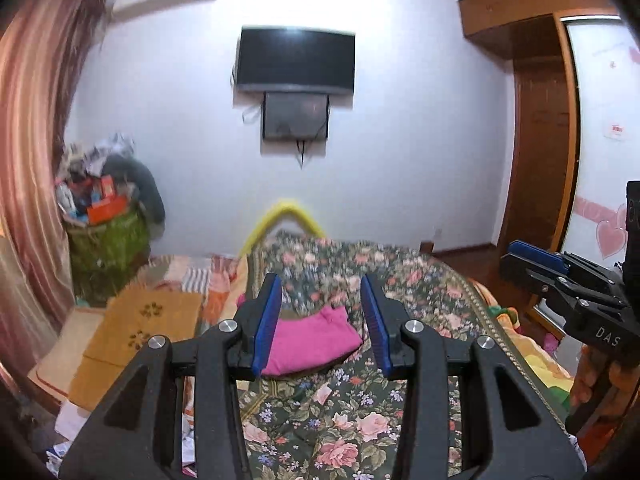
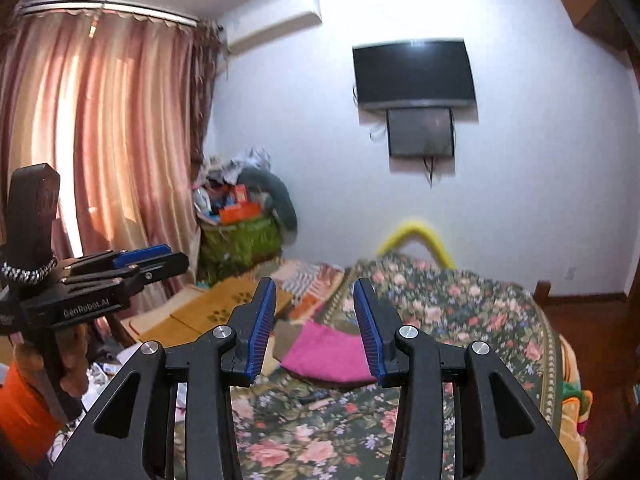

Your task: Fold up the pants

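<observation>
Folded pink pants (image 1: pixel 312 340) lie on the floral bedspread (image 1: pixel 352 416), in a compact bundle; they also show in the right wrist view (image 2: pixel 332 354). My left gripper (image 1: pixel 322 284) is open and empty, held above and short of the pants. My right gripper (image 2: pixel 314 286) is open and empty, also above the bed and short of the pants. Each gripper shows in the other's view: the right one (image 1: pixel 532 256) at the far right, the left one (image 2: pixel 160 256) at the far left.
A yellow curved bar (image 1: pixel 280 216) stands at the bed's far end. An orange-brown mat (image 1: pixel 136 332) and striped cloths lie left of the bed. A green basket (image 1: pixel 106 240) piled with things stands by the curtain. A TV (image 1: pixel 296 60) hangs on the wall; a wooden wardrobe (image 1: pixel 540 120) stands at right.
</observation>
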A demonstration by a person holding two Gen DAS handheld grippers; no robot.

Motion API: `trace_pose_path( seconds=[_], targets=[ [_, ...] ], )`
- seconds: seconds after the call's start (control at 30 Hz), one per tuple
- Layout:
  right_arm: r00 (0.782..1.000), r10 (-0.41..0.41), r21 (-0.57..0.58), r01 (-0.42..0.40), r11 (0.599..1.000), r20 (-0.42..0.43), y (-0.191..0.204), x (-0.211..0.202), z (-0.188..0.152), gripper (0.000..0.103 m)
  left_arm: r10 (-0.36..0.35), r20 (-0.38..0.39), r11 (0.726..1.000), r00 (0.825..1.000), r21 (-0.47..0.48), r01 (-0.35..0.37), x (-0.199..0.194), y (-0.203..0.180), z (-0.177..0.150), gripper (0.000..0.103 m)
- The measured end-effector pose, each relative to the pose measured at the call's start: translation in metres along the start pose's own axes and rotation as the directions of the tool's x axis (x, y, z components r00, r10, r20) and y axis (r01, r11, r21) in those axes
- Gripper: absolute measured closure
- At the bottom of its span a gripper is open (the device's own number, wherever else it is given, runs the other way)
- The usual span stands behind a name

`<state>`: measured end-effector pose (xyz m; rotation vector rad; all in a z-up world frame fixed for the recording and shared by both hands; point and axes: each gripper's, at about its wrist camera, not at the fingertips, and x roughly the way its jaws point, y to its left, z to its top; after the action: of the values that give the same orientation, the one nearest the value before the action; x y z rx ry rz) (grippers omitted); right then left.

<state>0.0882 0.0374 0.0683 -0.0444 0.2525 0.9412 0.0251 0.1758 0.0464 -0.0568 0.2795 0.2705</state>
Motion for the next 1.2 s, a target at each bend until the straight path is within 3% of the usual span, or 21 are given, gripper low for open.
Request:
trace_pose_path(
  seconds=[0.1,0.17,0.3,0.37,0.5,0.63,1.2],
  targets=[
    [0.999,0.004,-0.001,-0.004,1.0,0.039,0.012,-0.019,-0.001,0.065,0.012,0.056,1.0,0.998,0.006,-0.013,-0.027,-0.008,-0.006,0.053],
    [0.998,-0.01,-0.006,0.01,1.0,0.054,0.017,-0.026,-0.003,0.052,0.025,0.079,1.0,0.997,0.014,-0.026,-0.039,-0.012,-0.009,0.045],
    [0.997,-0.022,-0.02,0.023,1.0,0.072,0.027,-0.033,-0.007,0.041,0.021,0.11,1.0,0.994,0.014,-0.023,-0.059,-0.015,-0.017,0.022],
    [0.997,-0.031,-0.027,0.033,0.999,0.075,0.03,-0.034,-0.009,0.028,0.021,0.115,1.0,0.993,0.006,-0.022,-0.066,-0.014,-0.019,0.017],
    [0.994,-0.049,-0.019,0.051,0.999,0.093,0.033,-0.039,-0.011,0.018,0.021,0.121,1.0,0.992,-0.014,-0.019,-0.071,-0.011,-0.023,0.004],
    [0.992,-0.09,-0.012,0.092,0.996,0.093,0.037,-0.044,-0.018,0.0,0.025,0.123,0.999,0.992,-0.029,-0.021,-0.072,-0.005,-0.025,0.002],
    [0.989,-0.109,0.007,0.108,0.994,0.105,0.041,-0.056,-0.025,0.0,0.029,0.115,0.999,0.993,-0.025,-0.026,-0.073,-0.007,-0.034,0.001]
  ],
)
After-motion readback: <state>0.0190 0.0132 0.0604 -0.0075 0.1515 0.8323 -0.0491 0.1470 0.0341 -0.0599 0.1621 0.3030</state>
